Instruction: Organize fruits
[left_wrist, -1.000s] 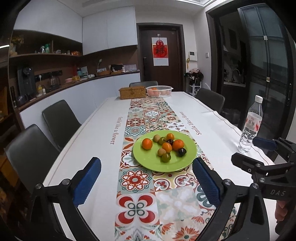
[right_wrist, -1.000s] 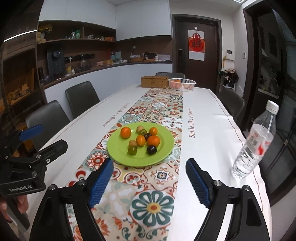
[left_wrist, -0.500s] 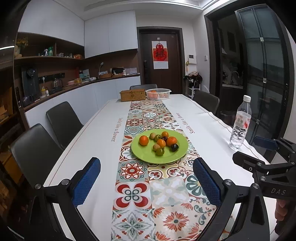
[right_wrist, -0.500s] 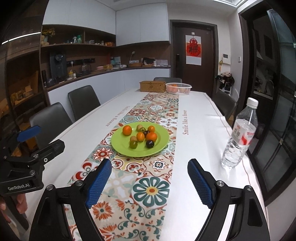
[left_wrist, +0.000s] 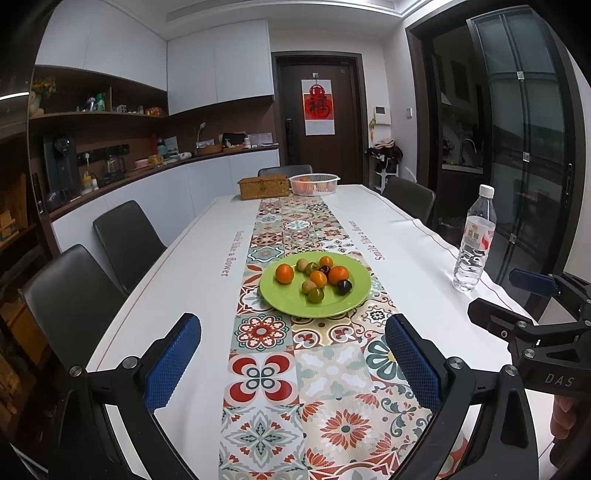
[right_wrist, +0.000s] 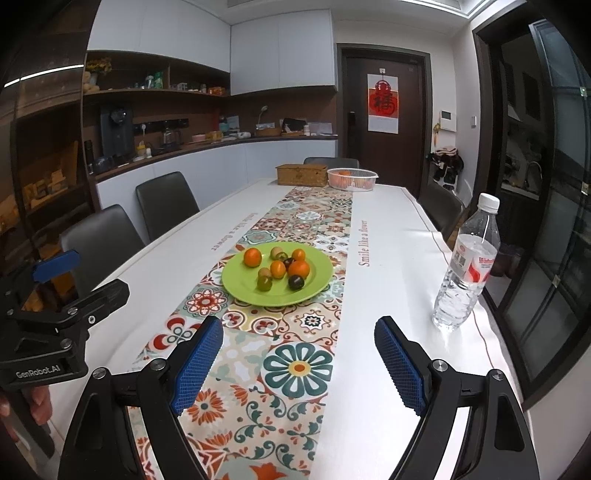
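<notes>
Left gripper (left_wrist: 293, 363): jaws wide apart, empty, above patterned table runner (left_wrist: 325, 398).
Right gripper (right_wrist: 299, 360): jaws wide apart, empty, above same runner.
Green plate (left_wrist: 284, 299): mid-table on runner, beyond both grippers; holds loose cluster of fruits (left_wrist: 317, 277), orange, green, brown, dark.
Water bottle (right_wrist: 466, 266): upright, right of plate, near table edge.
Wicker box (left_wrist: 263, 187), white basket (left_wrist: 314, 183): far end, side by side.

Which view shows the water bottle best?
The right wrist view: the water bottle stands large and whole, its label readable in part. The left wrist view shows the bottle whole too, but smaller, near the right edge.
</notes>
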